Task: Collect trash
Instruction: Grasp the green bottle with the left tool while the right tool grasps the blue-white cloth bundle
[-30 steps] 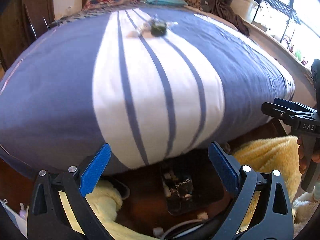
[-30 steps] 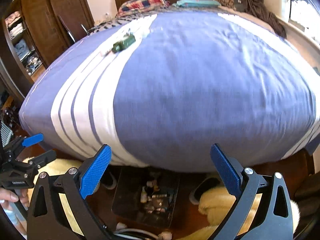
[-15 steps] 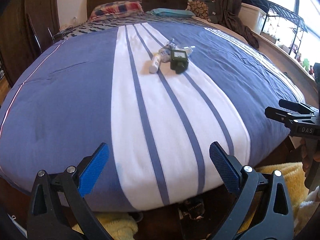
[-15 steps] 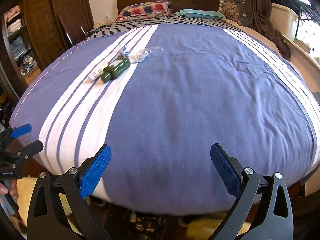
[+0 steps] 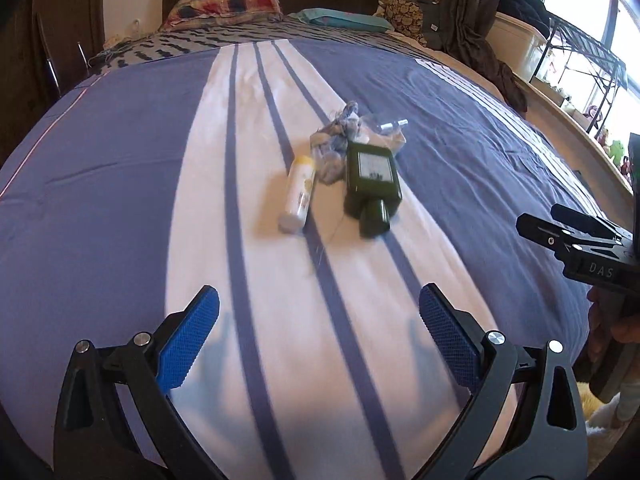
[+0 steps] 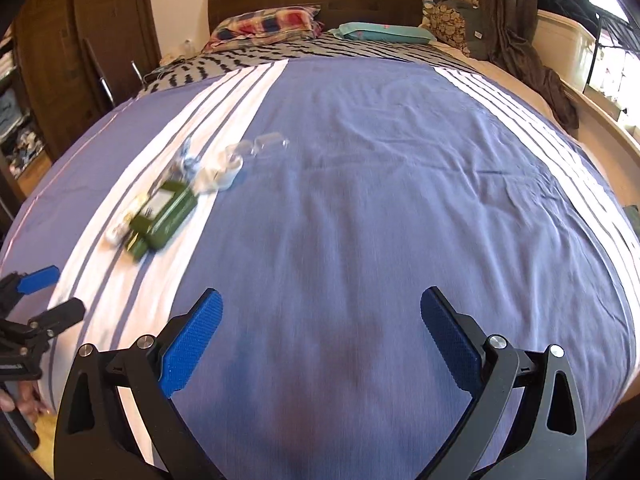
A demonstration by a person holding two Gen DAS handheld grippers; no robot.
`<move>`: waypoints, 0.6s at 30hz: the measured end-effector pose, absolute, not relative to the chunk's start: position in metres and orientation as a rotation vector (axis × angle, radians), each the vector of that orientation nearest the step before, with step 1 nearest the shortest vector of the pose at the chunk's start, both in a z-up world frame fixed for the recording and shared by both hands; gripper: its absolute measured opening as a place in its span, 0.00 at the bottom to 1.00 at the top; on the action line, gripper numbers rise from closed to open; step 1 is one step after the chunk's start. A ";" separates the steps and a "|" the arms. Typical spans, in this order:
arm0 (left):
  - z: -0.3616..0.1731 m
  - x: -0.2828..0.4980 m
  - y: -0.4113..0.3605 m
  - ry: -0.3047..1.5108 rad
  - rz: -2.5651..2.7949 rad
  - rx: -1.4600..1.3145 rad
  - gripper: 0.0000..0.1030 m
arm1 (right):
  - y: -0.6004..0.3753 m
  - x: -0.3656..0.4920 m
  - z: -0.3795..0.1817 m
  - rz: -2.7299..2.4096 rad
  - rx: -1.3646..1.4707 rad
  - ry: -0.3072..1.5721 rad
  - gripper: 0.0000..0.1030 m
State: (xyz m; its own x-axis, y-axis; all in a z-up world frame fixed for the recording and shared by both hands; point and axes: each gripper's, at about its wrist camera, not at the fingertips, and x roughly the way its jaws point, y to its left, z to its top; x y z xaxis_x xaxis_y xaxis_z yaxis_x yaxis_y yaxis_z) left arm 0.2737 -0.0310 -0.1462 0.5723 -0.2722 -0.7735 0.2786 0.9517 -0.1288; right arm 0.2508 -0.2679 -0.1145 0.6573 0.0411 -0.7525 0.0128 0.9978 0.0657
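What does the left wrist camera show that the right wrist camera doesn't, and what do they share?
Only the left wrist view shows the crumpled blue-and-white wrapper clearly, plus the right gripper at its edge. Only the right wrist view shows the clear plastic pieces lying apart, the wardrobe shelves, and the left gripper. Both show the green bottle, the white tube, the striped bedspread and the plaid pillow; both jaws open, empty.

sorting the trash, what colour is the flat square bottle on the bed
Dark green flat square bottle with a pale label, clearest in the left wrist view.
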 end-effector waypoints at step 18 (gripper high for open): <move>-0.166 0.364 -0.075 0.969 -0.304 -0.004 0.92 | -0.262 0.346 -0.108 0.052 0.105 0.841 0.96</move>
